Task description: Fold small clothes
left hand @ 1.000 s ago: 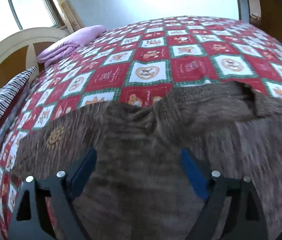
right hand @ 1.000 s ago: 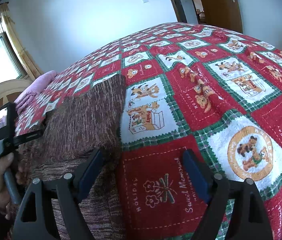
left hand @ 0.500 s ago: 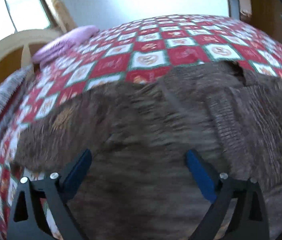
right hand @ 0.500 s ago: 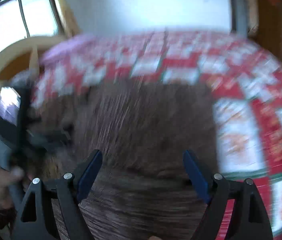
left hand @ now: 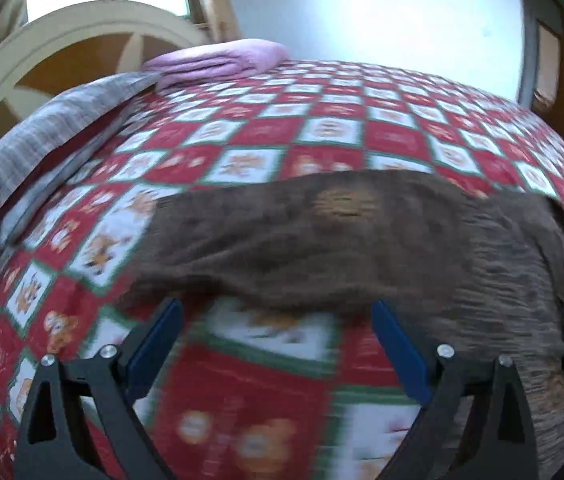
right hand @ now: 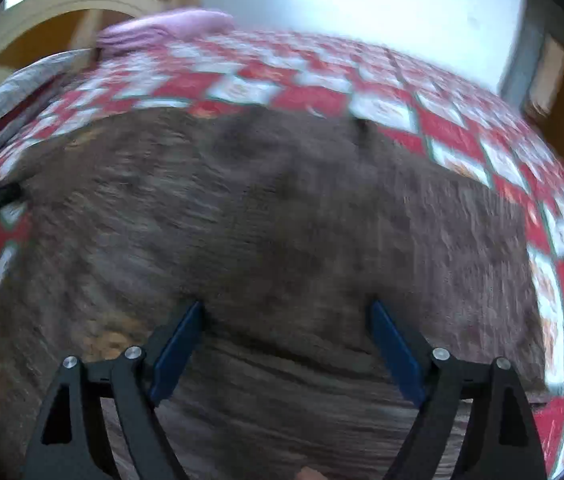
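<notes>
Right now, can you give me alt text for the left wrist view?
A brown sweater lies across a red and white checked quilt, just beyond the open, empty jaws of the left gripper. A folded pink blanket sits at the far edge.

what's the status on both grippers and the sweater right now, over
Left gripper open, empty, over the quilt. Right gripper open, empty, above the brown sweater. Sweater spread out, unfolded. Nothing blocking.
</notes>
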`<act>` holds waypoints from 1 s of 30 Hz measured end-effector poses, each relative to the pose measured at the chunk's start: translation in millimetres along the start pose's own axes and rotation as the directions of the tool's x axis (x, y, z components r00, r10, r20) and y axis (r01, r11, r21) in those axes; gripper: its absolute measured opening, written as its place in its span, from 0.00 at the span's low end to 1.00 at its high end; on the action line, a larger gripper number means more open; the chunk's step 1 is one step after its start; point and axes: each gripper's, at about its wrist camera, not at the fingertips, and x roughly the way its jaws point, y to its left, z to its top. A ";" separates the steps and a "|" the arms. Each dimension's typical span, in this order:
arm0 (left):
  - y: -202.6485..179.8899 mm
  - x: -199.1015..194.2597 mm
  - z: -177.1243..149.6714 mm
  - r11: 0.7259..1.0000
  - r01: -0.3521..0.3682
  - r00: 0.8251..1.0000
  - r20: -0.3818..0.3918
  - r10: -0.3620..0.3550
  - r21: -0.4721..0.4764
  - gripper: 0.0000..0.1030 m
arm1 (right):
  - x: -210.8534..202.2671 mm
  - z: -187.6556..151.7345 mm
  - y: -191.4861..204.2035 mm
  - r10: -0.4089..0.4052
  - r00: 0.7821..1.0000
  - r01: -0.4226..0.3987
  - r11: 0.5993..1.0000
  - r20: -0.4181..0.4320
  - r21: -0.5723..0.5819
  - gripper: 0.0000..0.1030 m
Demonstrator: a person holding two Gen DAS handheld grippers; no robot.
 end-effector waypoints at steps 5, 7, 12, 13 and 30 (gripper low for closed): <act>46.5 9.1 -3.8 0.995 -0.008 0.999 -0.054 0.003 -0.095 0.95 | -8.7 1.3 12.4 -0.004 0.998 0.005 1.000 0.067 -0.005 0.84; 60.7 14.9 -5.1 0.990 -0.025 0.996 -0.085 0.014 -0.137 0.95 | 6.8 0.4 22.5 0.132 0.991 -0.132 0.991 -0.017 0.000 0.84; 92.6 25.6 -12.5 0.965 0.006 0.980 -0.190 -0.057 -0.263 0.95 | 4.1 -9.3 49.6 0.048 0.999 -0.045 0.990 0.016 -0.134 0.84; 99.6 26.9 -14.4 0.954 0.001 0.978 -0.200 -0.064 -0.301 0.95 | 4.3 -10.5 43.9 0.059 0.998 -0.057 0.993 0.018 -0.104 0.84; 126.2 40.8 -11.8 0.621 0.331 0.883 0.002 -0.469 -0.710 0.77 | 3.0 -14.0 49.5 0.017 0.999 -0.012 0.994 0.046 -0.105 0.85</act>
